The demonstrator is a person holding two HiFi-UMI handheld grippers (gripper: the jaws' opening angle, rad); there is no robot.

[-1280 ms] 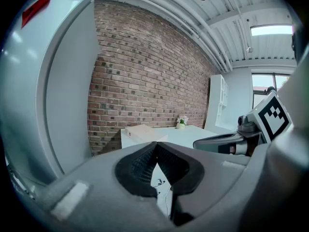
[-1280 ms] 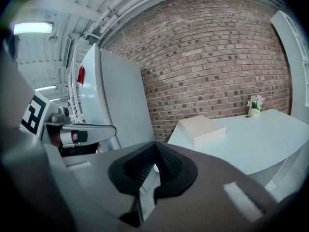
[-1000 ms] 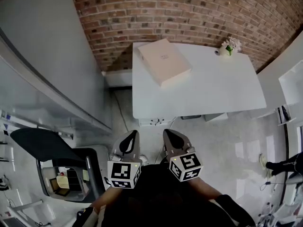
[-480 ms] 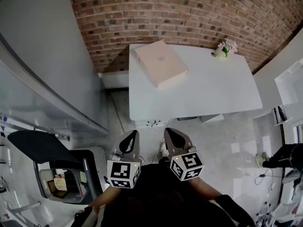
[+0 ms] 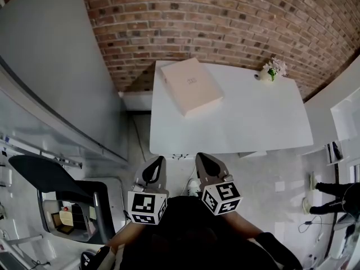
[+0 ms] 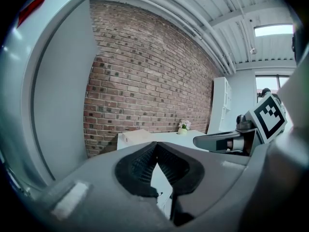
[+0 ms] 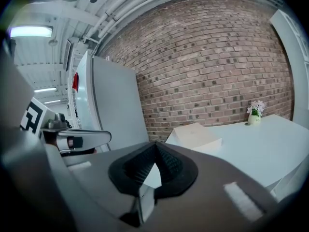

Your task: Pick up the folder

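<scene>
Left claw (image 5: pixel 158 161): jaws pressed together, nothing between, held short of near edge of white bench (image 5: pixel 259 122). Pale beige flat rectangular folder (image 5: pixel 191 86): on bench's far left corner by red brick wall (image 5: pixel 225 21), ahead of both claws, well apart from them; long axis diagonal, far-left to near-right. Right claw (image 5: pixel 201 157): jaws together, empty, more nearly in line with folder, so likely the nearer reach.

Print on the folder (image 5: pixel 191 86) too small to read; right edge crops a person (image 5: pixel 336 192).
</scene>
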